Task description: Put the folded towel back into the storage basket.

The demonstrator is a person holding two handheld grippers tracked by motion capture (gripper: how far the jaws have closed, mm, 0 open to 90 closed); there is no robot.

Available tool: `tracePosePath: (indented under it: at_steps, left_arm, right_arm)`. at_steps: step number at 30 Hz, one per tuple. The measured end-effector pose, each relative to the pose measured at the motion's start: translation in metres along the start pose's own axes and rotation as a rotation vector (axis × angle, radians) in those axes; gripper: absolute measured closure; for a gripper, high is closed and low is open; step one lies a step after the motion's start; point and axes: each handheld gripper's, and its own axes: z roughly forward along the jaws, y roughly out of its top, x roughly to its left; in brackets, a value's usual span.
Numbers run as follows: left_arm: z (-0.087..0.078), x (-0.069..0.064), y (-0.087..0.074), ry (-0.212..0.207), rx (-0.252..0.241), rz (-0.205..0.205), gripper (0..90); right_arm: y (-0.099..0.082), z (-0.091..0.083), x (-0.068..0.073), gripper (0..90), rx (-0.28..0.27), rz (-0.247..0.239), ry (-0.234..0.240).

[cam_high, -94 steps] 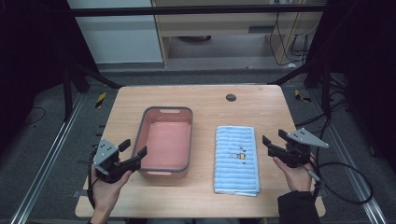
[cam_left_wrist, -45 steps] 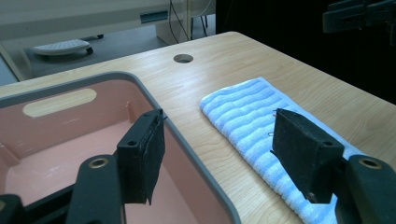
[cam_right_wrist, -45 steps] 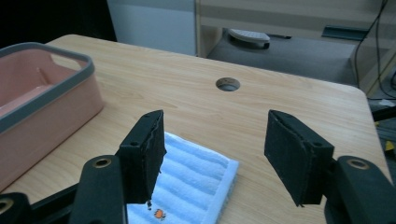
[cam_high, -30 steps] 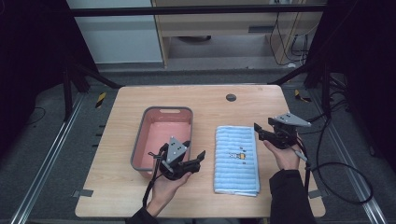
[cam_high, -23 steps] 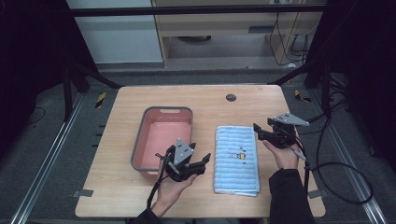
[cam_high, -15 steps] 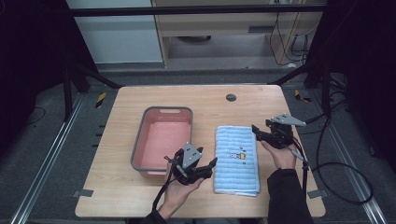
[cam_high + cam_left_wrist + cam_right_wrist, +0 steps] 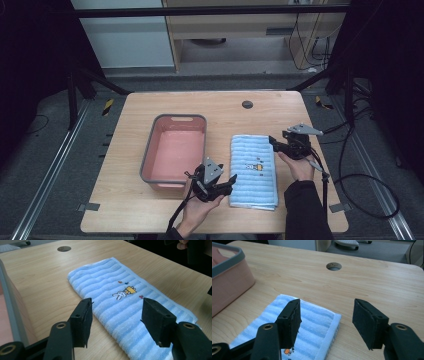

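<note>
Jaws of both grippers stand parted and have just been closing with nothing between them, the left gripper [image 7: 224, 184] at the folded blue towel's [image 7: 254, 170] near-left edge beside the pink basin [image 7: 174, 152], the right gripper [image 7: 278, 144] at its far-right corner, so I judge the reach nearly done and pinching the towel next.

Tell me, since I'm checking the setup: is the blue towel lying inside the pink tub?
No, the towel lies flat on the table, to the right of the tub in the high view.
</note>
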Motion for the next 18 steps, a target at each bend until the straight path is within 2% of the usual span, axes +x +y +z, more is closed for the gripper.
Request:
tracePosePath:
  at_steps: [7,14,18]
  left_arm:
    - [0.011,-0.005,-0.009,0.004,0.029,0.004,42.2]
    - [0.020,-0.008,-0.015,0.004,0.052,0.008,44.7]
    - [0.025,-0.009,-0.020,0.007,0.068,0.011,46.6]
  right_arm:
    - [-0.004,0.010,-0.001,42.9,0.022,0.004,-0.008]
    - [-0.011,0.022,-0.001,44.3,0.052,-0.016,-0.010]
    - [-0.016,0.028,-0.002,45.2,0.057,-0.001,-0.008]
